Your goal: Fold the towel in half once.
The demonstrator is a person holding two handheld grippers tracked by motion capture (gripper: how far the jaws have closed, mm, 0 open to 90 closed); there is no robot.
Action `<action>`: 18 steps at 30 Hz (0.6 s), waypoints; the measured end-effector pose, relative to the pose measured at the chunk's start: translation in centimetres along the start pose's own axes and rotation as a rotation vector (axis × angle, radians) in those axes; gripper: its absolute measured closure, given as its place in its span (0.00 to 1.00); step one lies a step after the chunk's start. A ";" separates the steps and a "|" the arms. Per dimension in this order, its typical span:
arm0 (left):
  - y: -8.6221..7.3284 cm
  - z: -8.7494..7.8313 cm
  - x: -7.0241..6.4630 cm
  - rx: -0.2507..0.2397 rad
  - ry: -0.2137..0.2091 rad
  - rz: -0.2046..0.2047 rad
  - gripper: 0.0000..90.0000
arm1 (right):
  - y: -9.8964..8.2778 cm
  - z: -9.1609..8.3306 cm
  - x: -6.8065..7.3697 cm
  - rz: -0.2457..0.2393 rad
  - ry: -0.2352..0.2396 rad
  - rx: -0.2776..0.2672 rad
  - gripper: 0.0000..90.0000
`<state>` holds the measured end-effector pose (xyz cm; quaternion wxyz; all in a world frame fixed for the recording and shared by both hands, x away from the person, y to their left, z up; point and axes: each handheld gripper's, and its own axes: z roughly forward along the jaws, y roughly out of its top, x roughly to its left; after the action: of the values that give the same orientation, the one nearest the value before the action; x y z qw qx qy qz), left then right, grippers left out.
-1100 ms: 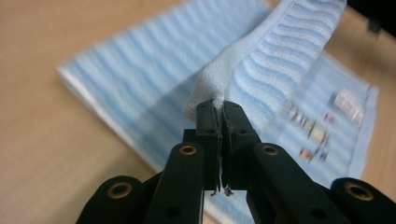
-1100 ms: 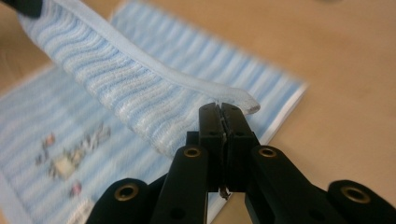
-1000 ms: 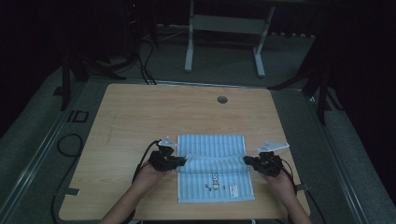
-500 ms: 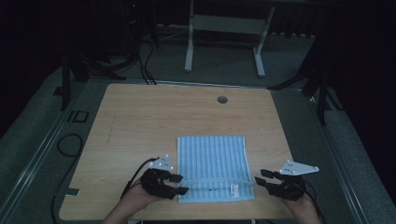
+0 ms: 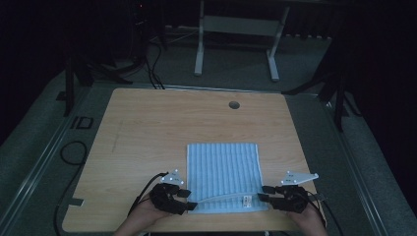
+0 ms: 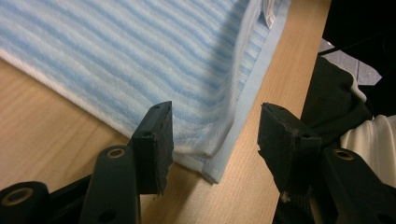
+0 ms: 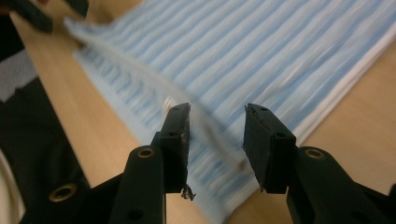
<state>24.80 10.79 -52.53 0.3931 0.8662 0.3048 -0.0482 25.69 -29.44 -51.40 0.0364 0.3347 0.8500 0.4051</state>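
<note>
Folded towel [image 5: 223, 172] flat on the table [image 5: 147, 128], toward the near edge and right of centre, its label [image 5: 247, 200] at the near hem. Left gripper [image 5: 189, 204] at the towel's near left corner, right gripper [image 5: 261, 192] at the near right corner, both low on the tabletop, jaws apart with the corners between them, pads off the cloth. Round cable hole [image 5: 234, 105] well behind the towel, near the far edge. Beyond the table, a stand [image 5: 236, 44] on the floor; cables [image 5: 147, 64] behind the far left corner, another looped left of the table.
</note>
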 end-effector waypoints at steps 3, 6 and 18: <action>-0.3 0.3 0.2 0.003 0.009 -0.023 0.51 | -1.5 0.7 0.8 0.013 0.033 0.038 0.67; -0.6 0.4 0.2 0.018 0.023 -0.018 0.52 | -2.6 0.6 1.3 0.014 0.032 0.051 0.69; -0.8 2.0 -0.4 0.084 0.084 -0.004 0.53 | -3.6 0.7 1.7 0.032 0.024 0.069 0.66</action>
<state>24.33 9.57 -54.35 0.3434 0.8825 0.3203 -0.0253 22.70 -29.53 -54.07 0.0078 0.3443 0.8585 0.3800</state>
